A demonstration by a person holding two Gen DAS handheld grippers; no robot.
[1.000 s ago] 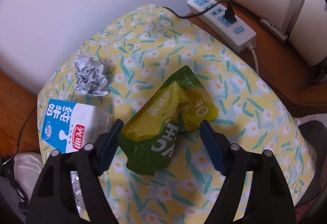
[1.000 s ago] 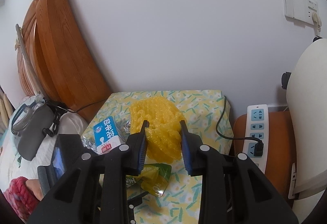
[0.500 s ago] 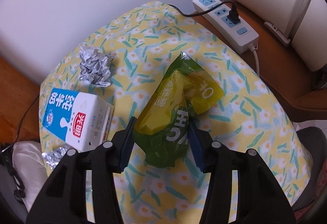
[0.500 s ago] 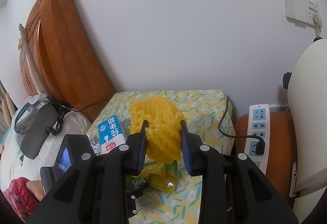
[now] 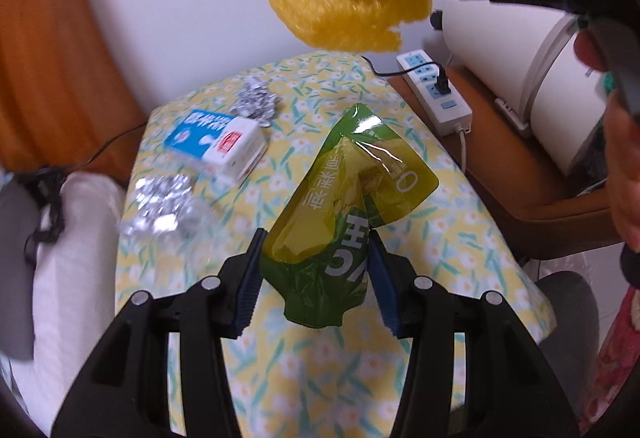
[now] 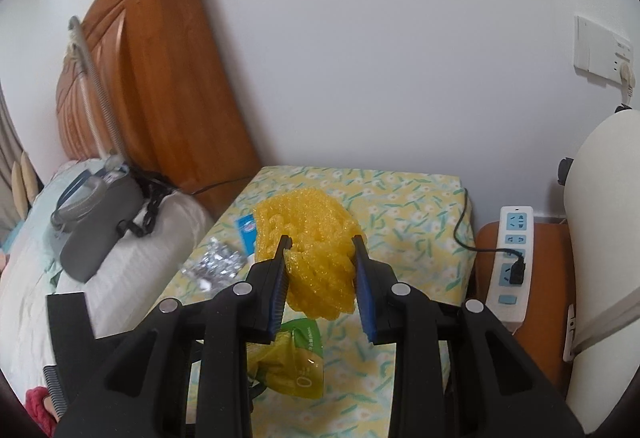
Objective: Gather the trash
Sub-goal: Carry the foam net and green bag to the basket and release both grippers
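Note:
My left gripper (image 5: 316, 238) is shut on a crumpled green drink pouch (image 5: 352, 194), which hangs lifted above the floral tablecloth (image 5: 460, 238). My right gripper (image 6: 320, 242) is shut on a wad of yellow bubble wrap (image 6: 316, 238); the same yellow bubble wrap (image 5: 344, 14) hangs high in the left wrist view. A blue and white milk carton (image 5: 220, 138) lies on the cloth between two crumpled foil balls, one behind (image 5: 256, 102) and one in front (image 5: 164, 206). In the right wrist view the green drink pouch (image 6: 296, 370) shows below the jaws.
A white power strip (image 5: 434, 86) with a black plug lies on a brown stool (image 5: 540, 190) to the right. A white rounded appliance (image 6: 604, 238) stands beyond it. A wooden headboard (image 6: 160, 78), a pillow (image 6: 132, 270) and a grey device (image 6: 96, 226) are to the left.
The left jaws narrowed onto the green pouch and lifted it off the cloth, swinging back from the table. The right gripper rose and pulled back, still holding the yellow bubble wrap.

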